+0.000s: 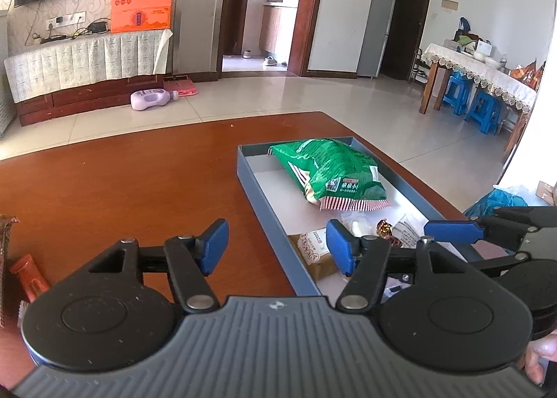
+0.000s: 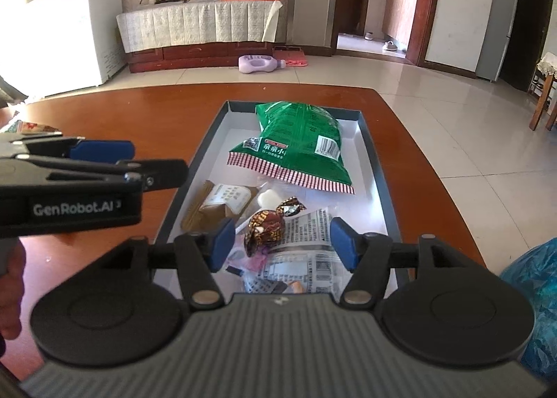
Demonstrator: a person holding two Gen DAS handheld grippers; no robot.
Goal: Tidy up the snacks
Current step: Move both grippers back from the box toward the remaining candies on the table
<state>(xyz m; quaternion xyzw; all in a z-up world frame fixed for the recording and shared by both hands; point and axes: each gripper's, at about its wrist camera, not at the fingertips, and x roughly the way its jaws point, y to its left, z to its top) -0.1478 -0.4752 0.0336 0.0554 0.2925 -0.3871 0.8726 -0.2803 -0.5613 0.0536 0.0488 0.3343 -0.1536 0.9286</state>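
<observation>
Two snack wrappers lie left of the tray, well apart.

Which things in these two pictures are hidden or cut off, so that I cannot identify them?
- Left wrist view: orange packet, lower end hidden behind the left gripper.
- Left wrist view: brown wrapper, cut off by the left edge.
- Right wrist view: near end of the tray and clear packets, covered by the right gripper.
- Right wrist view: blue bag, cut off at right.
</observation>
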